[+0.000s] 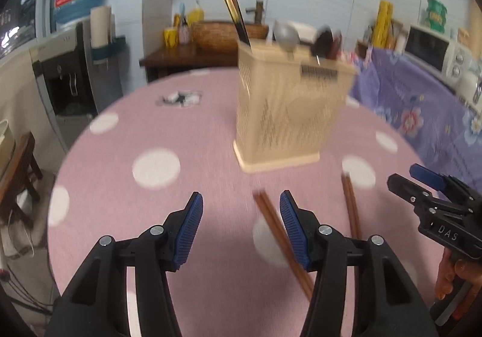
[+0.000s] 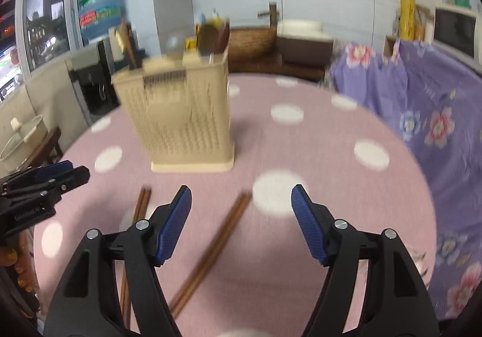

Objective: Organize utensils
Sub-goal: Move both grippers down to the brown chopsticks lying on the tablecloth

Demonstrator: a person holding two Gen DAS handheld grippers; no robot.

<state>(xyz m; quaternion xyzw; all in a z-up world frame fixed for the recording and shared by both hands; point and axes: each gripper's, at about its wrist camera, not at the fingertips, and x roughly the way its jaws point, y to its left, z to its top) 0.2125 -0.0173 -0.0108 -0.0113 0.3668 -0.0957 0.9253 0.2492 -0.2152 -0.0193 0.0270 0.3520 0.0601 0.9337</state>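
Wooden chopsticks (image 2: 211, 246) lie loose on the tabletop (image 2: 301, 246); I keep both the left gripper (image 1: 241, 228) and the right gripper (image 2: 241, 225) released, ready to load the basket (image 2: 180, 120).

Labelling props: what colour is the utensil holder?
Beige utensil holder; right wrist view shows it best.

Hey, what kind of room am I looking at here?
Most likely a home kitchen or dining area: a microwave on a covered counter, a water dispenser with its big bottle, and a utensil holder on the dotted table.
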